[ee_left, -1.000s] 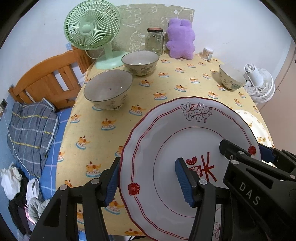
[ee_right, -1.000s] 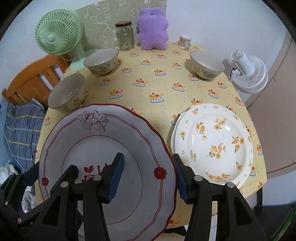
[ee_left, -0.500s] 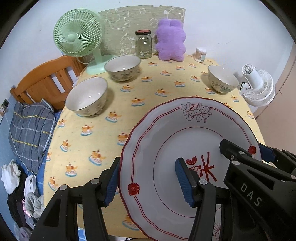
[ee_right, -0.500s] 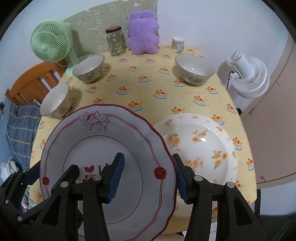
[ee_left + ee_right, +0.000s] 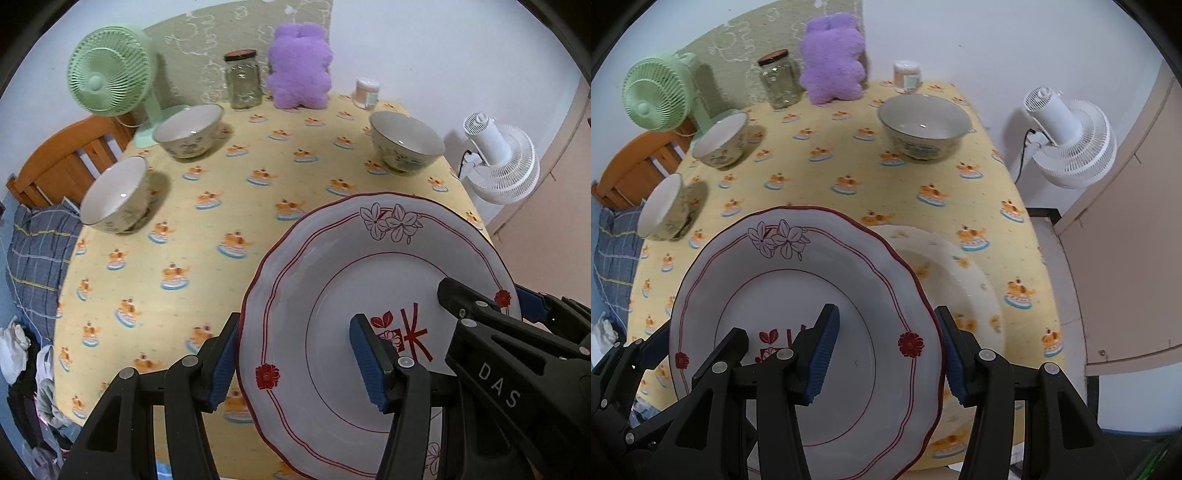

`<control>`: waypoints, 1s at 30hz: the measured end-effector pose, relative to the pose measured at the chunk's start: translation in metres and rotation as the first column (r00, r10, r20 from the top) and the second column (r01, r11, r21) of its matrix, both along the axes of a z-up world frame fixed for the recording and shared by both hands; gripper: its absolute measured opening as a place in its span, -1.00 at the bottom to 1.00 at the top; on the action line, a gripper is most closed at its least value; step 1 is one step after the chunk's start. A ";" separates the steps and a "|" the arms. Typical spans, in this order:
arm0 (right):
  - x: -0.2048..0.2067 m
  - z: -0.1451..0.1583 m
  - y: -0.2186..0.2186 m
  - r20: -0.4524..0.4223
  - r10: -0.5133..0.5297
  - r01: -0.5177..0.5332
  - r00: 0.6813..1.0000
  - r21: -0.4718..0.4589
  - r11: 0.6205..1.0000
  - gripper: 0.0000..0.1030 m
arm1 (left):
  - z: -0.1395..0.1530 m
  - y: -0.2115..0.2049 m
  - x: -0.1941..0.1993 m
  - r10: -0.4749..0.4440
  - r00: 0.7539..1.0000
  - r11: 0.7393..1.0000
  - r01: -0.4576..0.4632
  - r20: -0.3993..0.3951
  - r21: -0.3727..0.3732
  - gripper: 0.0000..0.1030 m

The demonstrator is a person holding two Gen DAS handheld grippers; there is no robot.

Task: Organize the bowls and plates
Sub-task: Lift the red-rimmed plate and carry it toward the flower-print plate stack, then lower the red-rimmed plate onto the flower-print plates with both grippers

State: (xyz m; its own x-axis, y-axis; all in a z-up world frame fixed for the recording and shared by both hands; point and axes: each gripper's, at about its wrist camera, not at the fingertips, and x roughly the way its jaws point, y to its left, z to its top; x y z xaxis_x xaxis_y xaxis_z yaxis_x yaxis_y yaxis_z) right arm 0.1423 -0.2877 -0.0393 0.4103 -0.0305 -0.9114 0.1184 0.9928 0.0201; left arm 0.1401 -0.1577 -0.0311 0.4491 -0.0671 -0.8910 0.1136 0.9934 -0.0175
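The left gripper [image 5: 295, 363] is closed partway on the left rim of the red-trimmed plate [image 5: 369, 266], one blue pad under the edge and the other on the plate's face. The right gripper [image 5: 886, 354] is closed in the same way on the opposite rim, so the plate is held between both, lifted clear of the bench [image 5: 240, 155] and tilted toward the cameras.

Just beyond and partly beneath the held plate, in the right wrist view, a flowered plate [image 5: 960, 280] is seen lying flat on the yellow cloth near the bench's right edge. The held plate overlaps it in the picture, but whether the two touch cannot be told.

Farther out, three bowls are seen standing apart: a near-left bowl [image 5: 114, 195] close to the left edge, a second bowl [image 5: 188, 129] behind it next to the green fan [image 5: 107, 74], and a third bowl [image 5: 406, 142] at the far right. None is nested in another.

The task is judged to be at an early stage. No stack has yet been completed; the carried plate appears meant to be set on the flowered plate, which is taken as the step in hand. After that, the three bowls remain to be gathered and stacked.
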 end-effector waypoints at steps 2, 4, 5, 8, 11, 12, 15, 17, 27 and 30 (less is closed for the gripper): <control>0.000 -0.005 -0.012 -0.014 -0.008 0.008 1.000 -0.005 1.000 0.09 | -0.005 -0.012 0.001 -0.007 1.000 1.000 0.007 -0.012 -0.003 0.13; 0.001 -0.009 -0.022 -0.026 -0.015 0.015 1.000 -0.008 1.000 0.09 | -0.010 -0.022 0.002 -0.013 1.000 1.000 0.013 -0.023 -0.007 0.13; 0.001 -0.012 -0.028 -0.033 -0.019 0.018 0.999 -0.011 1.000 0.09 | -0.012 -0.025 0.002 -0.015 1.000 1.000 0.015 -0.027 -0.008 0.14; 0.002 -0.020 -0.042 -0.053 -0.025 0.024 0.998 -0.017 1.000 0.09 | -0.021 -0.039 0.004 -0.020 0.999 1.000 0.019 -0.047 -0.014 0.13; 0.005 -0.027 -0.053 -0.072 -0.025 0.023 0.997 -0.022 0.999 0.09 | -0.027 -0.050 0.007 -0.018 0.998 1.000 0.017 -0.065 -0.016 0.13; 0.005 -0.030 -0.056 -0.077 -0.024 0.022 0.997 -0.024 0.999 0.09 | -0.030 -0.053 0.007 -0.018 0.997 1.000 0.016 -0.070 -0.016 0.14; 0.008 -0.035 -0.063 -0.088 -0.020 0.018 0.996 -0.026 1.000 0.09 | -0.036 -0.061 0.010 -0.013 0.997 1.000 0.012 -0.082 -0.013 0.14; 0.009 -0.039 -0.067 -0.097 -0.019 0.017 0.995 -0.024 1.000 0.09 | -0.038 -0.065 0.010 -0.012 0.996 1.000 0.011 -0.089 -0.009 0.14; 0.014 -0.054 -0.076 -0.130 -0.012 0.011 0.991 -0.012 1.000 0.09 | -0.051 -0.076 0.015 -0.003 0.993 1.000 0.005 -0.118 0.020 0.15; 0.016 -0.054 -0.075 -0.125 -0.005 0.003 0.992 -0.011 1.000 0.09 | -0.052 -0.077 0.016 0.004 0.993 0.999 0.000 -0.117 0.033 0.17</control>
